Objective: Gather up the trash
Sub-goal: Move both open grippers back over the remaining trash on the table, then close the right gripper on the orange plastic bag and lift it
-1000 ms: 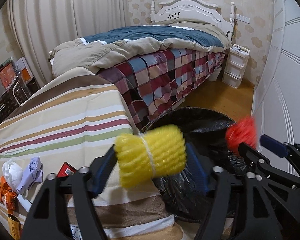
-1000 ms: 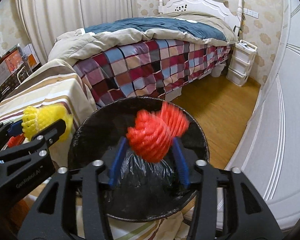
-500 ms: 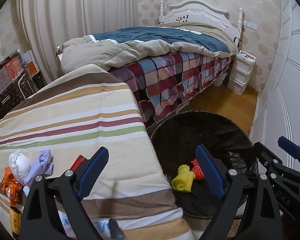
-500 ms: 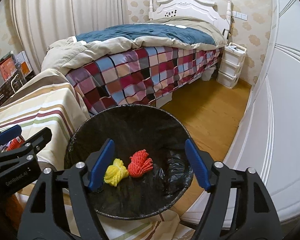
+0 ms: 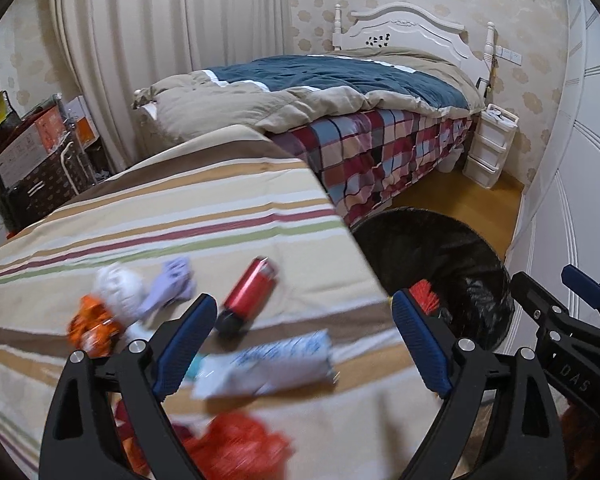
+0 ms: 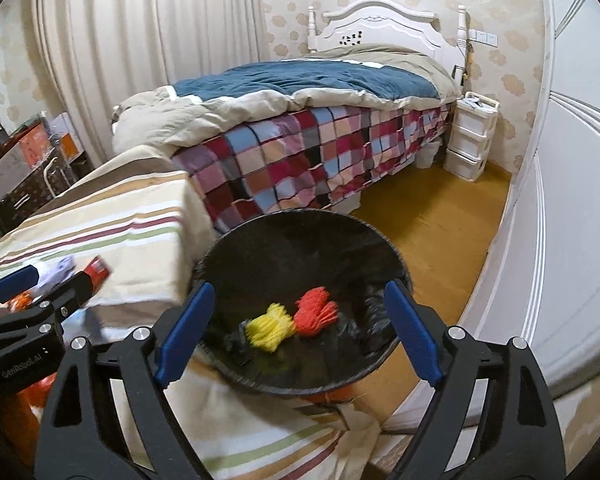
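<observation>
A black lined bin (image 6: 300, 232) stands beside the striped table (image 5: 180, 208). On its bottom lie a yellow foam net (image 6: 270, 326) and a red foam net (image 6: 316, 312). My right gripper (image 6: 300, 296) hangs above the bin, its jaws opening with nothing between them. My left gripper (image 5: 300, 312) is open and empty above the table edge. On the cloth lie a red can (image 5: 250, 292), a white-and-blue wrapper (image 5: 268, 364), a white paper ball (image 5: 120, 288), a purple scrap (image 5: 172, 284), an orange wrapper (image 5: 94, 328) and a blurred red piece (image 5: 236, 444).
A bed (image 5: 340, 92) with a checked cover stands behind the table. A white drawer unit (image 6: 470, 140) sits by its head. White wardrobe doors (image 6: 560, 200) line the right side, with wooden floor (image 6: 432, 216) in front. Boxes (image 5: 32, 152) are stacked at far left.
Both grippers opened and let go: the yellow net fell from the left, the red net from the right, into the bin. The left gripper swung left over the table's litter.
</observation>
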Tool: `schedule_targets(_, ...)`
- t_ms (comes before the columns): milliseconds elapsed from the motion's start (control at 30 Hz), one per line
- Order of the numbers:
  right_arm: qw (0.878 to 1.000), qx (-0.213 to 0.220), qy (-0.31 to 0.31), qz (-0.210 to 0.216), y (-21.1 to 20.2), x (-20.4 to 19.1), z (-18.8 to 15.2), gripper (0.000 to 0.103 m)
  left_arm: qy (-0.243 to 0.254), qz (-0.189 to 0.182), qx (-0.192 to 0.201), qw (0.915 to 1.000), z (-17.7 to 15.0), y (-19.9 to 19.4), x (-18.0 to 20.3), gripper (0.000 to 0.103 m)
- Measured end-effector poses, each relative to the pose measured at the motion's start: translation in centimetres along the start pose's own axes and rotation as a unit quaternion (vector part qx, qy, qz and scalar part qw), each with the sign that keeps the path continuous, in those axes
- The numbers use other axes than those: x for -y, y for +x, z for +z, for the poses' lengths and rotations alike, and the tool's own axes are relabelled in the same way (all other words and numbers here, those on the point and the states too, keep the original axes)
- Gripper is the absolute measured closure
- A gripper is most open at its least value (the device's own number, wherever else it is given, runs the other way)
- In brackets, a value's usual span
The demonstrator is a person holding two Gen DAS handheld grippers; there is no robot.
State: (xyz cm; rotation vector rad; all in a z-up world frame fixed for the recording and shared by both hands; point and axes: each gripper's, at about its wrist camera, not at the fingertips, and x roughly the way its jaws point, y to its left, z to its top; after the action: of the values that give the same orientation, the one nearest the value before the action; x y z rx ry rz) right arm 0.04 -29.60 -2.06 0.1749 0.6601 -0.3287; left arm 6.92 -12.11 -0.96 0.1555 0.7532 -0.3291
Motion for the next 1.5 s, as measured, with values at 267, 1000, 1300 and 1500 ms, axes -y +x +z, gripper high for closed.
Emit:
schedule_targets(267, 0.999, -0.001, -0.014, 0.042, -3.9, -4.1, -3.1, 0.018, -0.016, 0.028, 0.005, 0.9995, -3.7, -4.2, -5.5, 0.014)
schedule_targets(1000, 0.975, -0.014, -0.172, 0.142, -6.2, -19.9, -8.6, 0.02, -0.078, 0.094, 0.012, 0.9924, -11.7, -8.2, -15.4, 0.017)
schedule_targets(1300, 0.973, -0.049, -0.183, 0.136, -3.6, -21.6, -9.0, 0.035, -0.105, 0.11, -0.004, 0.9884, -13.0, -7.4, -17.8, 0.017)
schedule_targets(1500, 0.97, -0.058, -0.184, 0.145, -3.4, -21.6, -9.2, 0.056, -0.096, 0.103, -0.001, 0.99, -12.7, -7.3, -16.9, 0.017)
